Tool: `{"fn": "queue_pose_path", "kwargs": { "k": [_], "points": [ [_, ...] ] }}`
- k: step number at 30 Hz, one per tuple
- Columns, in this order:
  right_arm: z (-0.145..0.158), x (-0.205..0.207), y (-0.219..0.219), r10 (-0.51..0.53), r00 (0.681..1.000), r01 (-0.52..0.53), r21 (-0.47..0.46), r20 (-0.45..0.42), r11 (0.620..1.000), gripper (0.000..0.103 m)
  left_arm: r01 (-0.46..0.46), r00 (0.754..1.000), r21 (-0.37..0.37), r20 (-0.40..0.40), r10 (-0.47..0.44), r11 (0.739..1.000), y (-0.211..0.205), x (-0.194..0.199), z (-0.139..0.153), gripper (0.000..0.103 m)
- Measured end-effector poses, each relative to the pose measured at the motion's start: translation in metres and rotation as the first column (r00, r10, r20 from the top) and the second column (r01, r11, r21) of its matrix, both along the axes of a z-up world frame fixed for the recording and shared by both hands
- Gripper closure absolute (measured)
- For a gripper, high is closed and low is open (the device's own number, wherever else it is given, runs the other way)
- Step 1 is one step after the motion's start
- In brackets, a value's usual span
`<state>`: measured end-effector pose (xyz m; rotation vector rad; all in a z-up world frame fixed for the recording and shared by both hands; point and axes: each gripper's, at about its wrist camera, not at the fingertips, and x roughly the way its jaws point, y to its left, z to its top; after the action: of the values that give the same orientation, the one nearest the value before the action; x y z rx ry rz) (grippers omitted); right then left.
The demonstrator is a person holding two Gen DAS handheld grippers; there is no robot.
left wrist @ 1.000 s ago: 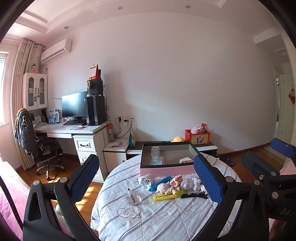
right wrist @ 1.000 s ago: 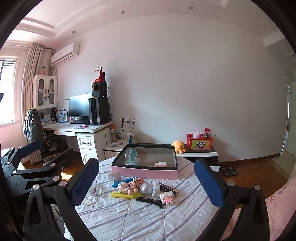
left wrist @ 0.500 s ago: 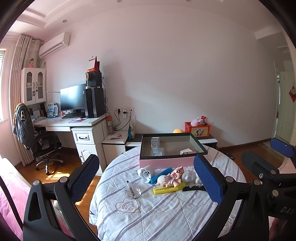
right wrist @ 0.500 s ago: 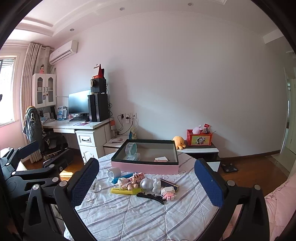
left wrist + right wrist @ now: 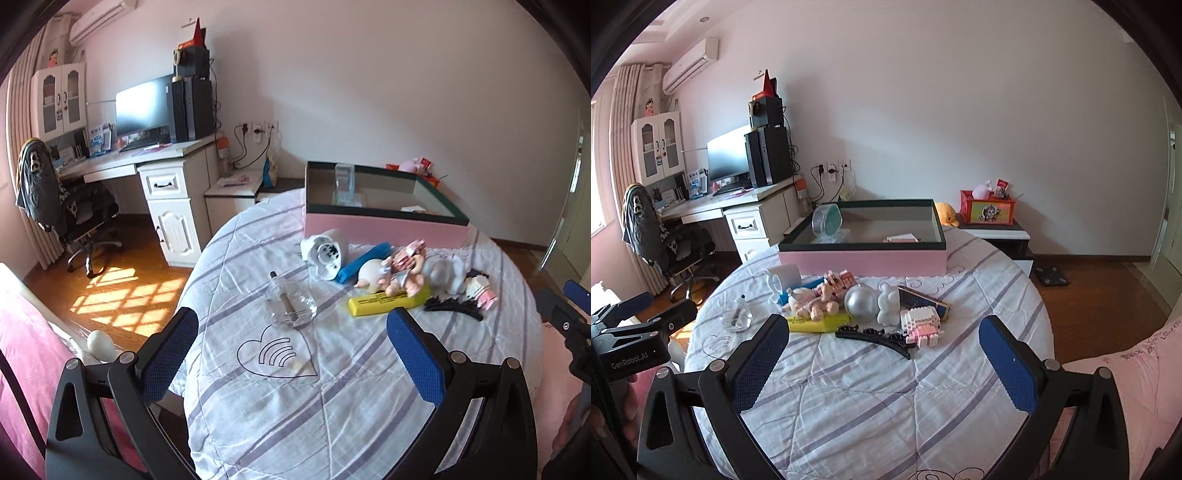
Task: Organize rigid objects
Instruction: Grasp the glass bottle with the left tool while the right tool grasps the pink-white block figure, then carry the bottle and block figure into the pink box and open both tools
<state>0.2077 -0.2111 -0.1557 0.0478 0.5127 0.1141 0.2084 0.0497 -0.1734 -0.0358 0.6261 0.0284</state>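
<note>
Your left gripper (image 5: 291, 354) hovers low over the round bed's (image 5: 332, 406) near edge, fingers wide apart and empty — the glass bottle (image 5: 290, 304) lies just ahead. Your right gripper (image 5: 882, 354) is likewise spread, holding nothing, facing the toy pile (image 5: 857, 302) before the pink box (image 5: 864, 258). Only the right view shows the red bin (image 5: 986, 208).

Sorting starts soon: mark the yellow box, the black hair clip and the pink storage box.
yellow box (image 5: 388, 303), left wrist view, on its top face.
black hair clip (image 5: 875, 336), right wrist view, on its curved spine.
pink storage box (image 5: 864, 261), right wrist view, on its pink front wall.
</note>
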Motion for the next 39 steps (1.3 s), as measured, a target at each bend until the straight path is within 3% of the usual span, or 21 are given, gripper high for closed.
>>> {"fn": "queue_pose_path", "kwargs": {
  "k": [8,16,19,21,22,23,25,27,29,31,33,39],
  "points": [
    [-0.037,0.036,-0.012,-0.019,0.995,0.02,0.005,-0.099,1.0,0.0,-0.025,0.992,0.017,-0.123,0.027,1.0,0.002,0.057,-0.044,0.0],
    [-0.058,0.074,-0.018,-0.048,0.984,0.047,-0.011,-0.169,0.999,0.0,-0.07,0.969,0.076,-0.233,0.086,0.995,0.007,0.104,-0.073,0.0],
    [-0.066,0.092,-0.019,-0.066,0.977,0.058,-0.047,-0.203,0.997,0.0,-0.06,0.97,0.027,-0.235,0.065,0.998,0.013,0.108,-0.074,0.007],
    [-0.071,0.103,-0.024,-0.061,0.971,0.056,-0.029,-0.233,0.998,0.0,-0.039,0.973,0.039,-0.227,0.047,0.998,0.012,0.109,-0.074,0.018],
    [-0.072,0.107,-0.026,-0.052,0.968,0.051,-0.012,-0.246,0.999,0.0,-0.025,0.976,0.049,-0.213,0.035,0.998,0.009,0.107,-0.073,0.028],
    [-0.072,0.111,-0.028,-0.051,0.966,0.05,-0.01,-0.254,0.999,0.003,-0.009,0.98,0.06,-0.2,0.021,0.998,0.007,0.105,-0.072,0.04],
    [-0.072,0.118,-0.03,-0.061,0.963,0.055,-0.029,-0.263,0.998,0.011,0.021,0.983,0.075,-0.183,-0.007,0.997,0.001,0.103,-0.071,0.051],
    [-0.077,0.127,-0.03,-0.039,0.952,0.033,-0.022,-0.303,0.999,0.026,0.023,0.985,0.098,-0.171,-0.006,0.995,-0.003,0.1,-0.07,0.051],
    [-0.079,0.132,-0.031,-0.019,0.948,0.017,-0.009,-0.317,1.0,0.028,0.021,0.987,0.078,-0.162,-0.008,0.997,0.0,0.097,-0.068,0.051],
    [-0.079,0.134,-0.029,-0.001,0.948,-0.004,-0.015,-0.319,1.0,0.038,0.025,0.987,0.056,-0.163,-0.016,0.998,0.002,0.093,-0.065,0.052],
    [-0.079,0.133,-0.026,0.022,0.95,-0.029,-0.019,-0.312,0.999,0.054,0.033,0.988,0.051,-0.153,-0.025,0.998,0.002,0.087,-0.061,0.052],
    [-0.075,0.117,-0.028,0.054,0.96,-0.05,0.022,-0.275,0.999,0.058,0.056,0.993,0.028,-0.106,-0.053,0.998,-0.003,0.063,-0.042,0.052]
  ]
}}
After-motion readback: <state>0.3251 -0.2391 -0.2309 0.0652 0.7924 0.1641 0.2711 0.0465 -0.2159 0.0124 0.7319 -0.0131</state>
